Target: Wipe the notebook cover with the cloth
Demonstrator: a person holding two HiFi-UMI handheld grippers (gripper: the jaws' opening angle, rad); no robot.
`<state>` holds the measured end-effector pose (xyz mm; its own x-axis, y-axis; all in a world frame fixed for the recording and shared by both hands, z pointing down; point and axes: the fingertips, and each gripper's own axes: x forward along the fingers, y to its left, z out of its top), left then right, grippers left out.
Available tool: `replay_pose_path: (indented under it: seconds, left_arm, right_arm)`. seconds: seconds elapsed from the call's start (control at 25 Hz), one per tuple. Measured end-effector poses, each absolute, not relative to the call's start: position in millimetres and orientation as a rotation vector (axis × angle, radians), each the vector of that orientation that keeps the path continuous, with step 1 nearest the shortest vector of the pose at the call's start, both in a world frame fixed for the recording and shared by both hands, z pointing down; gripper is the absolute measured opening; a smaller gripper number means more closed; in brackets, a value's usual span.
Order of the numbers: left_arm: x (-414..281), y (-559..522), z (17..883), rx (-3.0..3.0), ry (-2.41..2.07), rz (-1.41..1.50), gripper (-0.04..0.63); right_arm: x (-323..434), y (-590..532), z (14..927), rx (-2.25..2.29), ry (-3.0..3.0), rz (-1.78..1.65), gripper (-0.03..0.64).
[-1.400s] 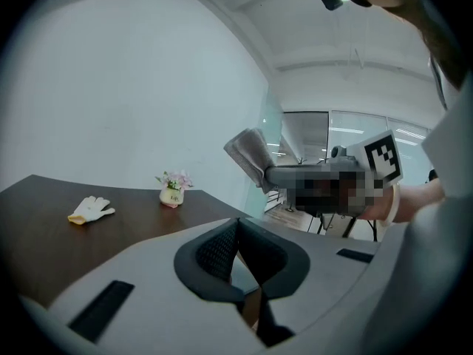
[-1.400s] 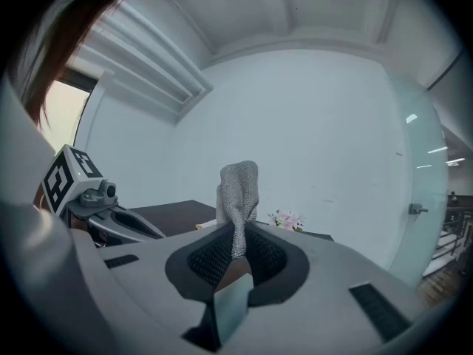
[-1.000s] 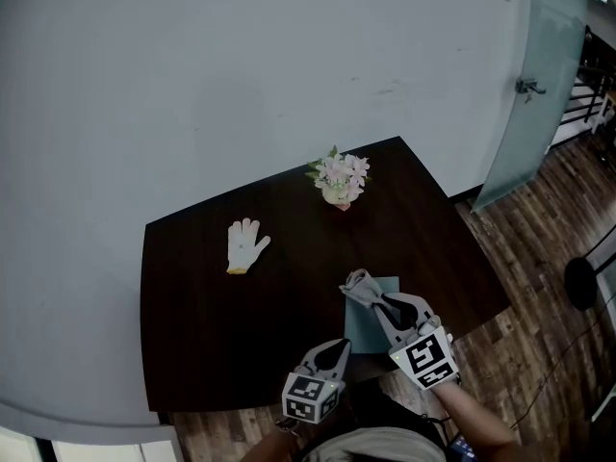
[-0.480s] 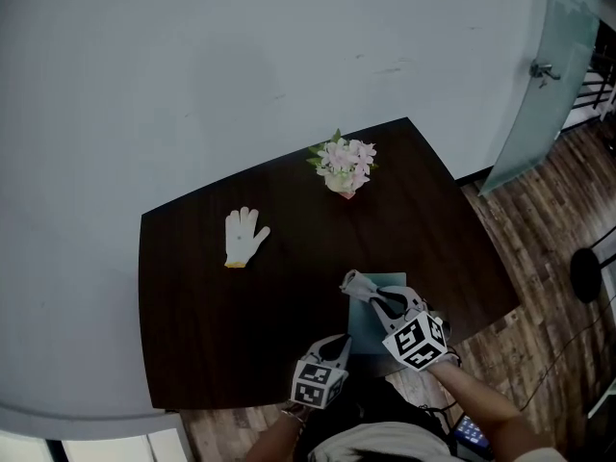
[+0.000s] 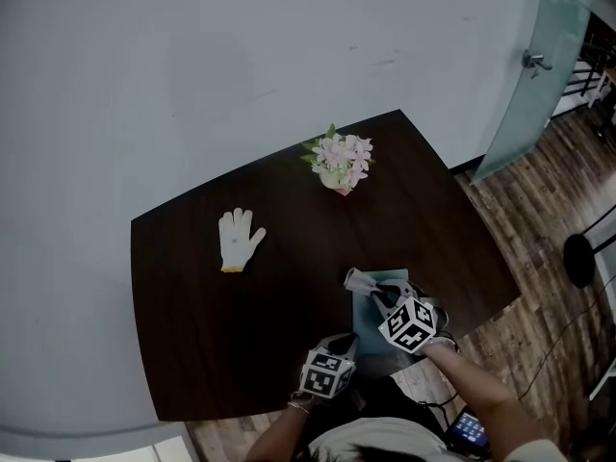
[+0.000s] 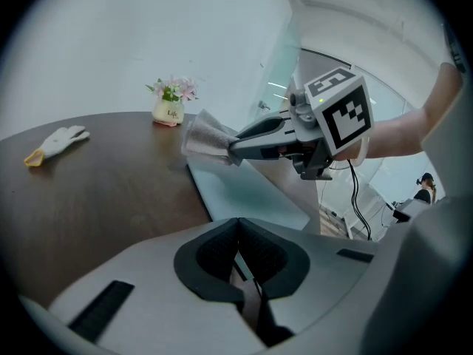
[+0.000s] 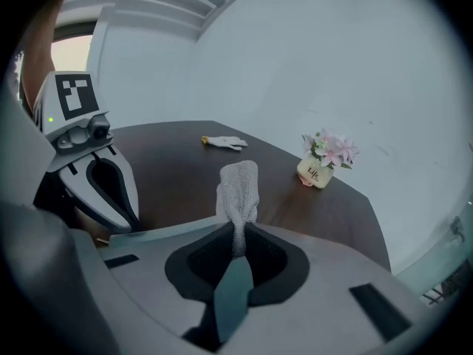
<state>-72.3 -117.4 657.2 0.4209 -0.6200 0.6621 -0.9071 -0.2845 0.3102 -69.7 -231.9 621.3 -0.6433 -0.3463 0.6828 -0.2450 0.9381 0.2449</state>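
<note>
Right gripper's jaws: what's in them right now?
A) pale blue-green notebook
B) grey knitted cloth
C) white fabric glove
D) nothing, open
B: in the right gripper view the right gripper is shut on the grey knitted cloth, which sticks out past the jaw tips; the white fabric glove lies apart on the dark wooden table.

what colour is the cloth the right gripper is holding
The cloth is light grey with a knitted texture; the right gripper view shows it best.
</note>
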Motion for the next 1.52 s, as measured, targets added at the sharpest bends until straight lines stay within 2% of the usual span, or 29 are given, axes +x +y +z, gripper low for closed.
replay_pose_path:
  seconds: [0.48, 0.76, 1.52]
  left_arm:
    - [-75, -114, 670, 1.993, -1.211, 0.589, 0.018]
    - [-79, -111, 668, 1.969, -1.194, 0.573, 0.018]
    - [-77, -110, 668, 1.972, -1.200, 0.576, 0.018]
  right_arm:
    - [-79, -250, 667, 0.396, -2.134, -0.117, 0.049]
    - [-80, -248, 670, 0.352, -2.069, -0.209, 0.047]
    - [-52, -255, 671, 0.367, -2.009, -0.201, 0.048]
